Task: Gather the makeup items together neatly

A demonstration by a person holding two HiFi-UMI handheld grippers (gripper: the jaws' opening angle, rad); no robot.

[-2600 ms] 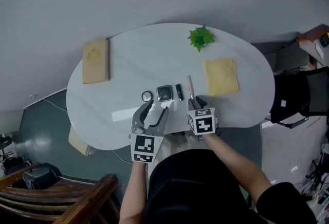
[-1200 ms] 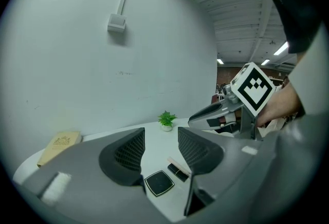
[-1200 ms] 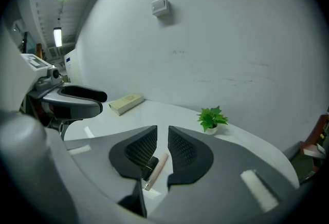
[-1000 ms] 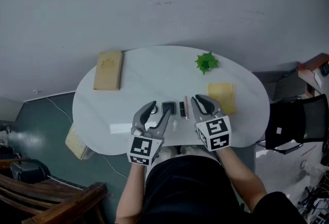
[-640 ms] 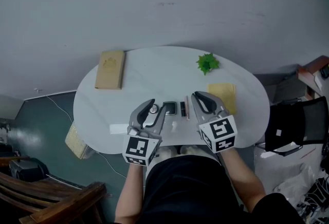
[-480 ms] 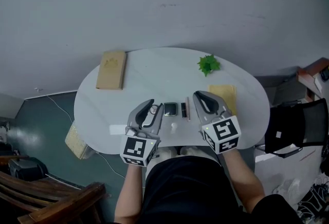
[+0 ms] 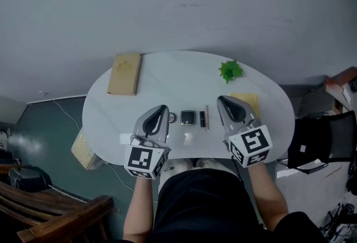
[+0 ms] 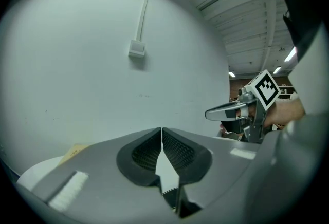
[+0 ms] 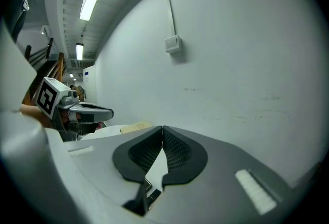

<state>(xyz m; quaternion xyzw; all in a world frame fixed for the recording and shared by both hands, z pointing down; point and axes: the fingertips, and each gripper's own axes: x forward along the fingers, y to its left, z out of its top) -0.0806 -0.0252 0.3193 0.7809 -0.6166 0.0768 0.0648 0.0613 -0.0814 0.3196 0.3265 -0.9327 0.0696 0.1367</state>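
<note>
Two tools: left gripper [image 7: 160, 109] and right gripper [image 7: 223, 101], jaws just closed tight, nothing between | makeup items [image 7: 188, 118]: short row at frame centre, on table [image 7: 167, 74], between the grippers.

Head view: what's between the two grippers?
Between left gripper and right gripper, head view shows a row: round case, square compact, black tube, thin stick.

Four makeup items lie flat in a tight row by the table's [image 7: 167, 77] near edge: from left, a small round case [image 7: 171, 118], a square dark compact [image 7: 188, 118], a black tube [image 7: 202, 119] and a thin stick [image 7: 207, 117].
</note>
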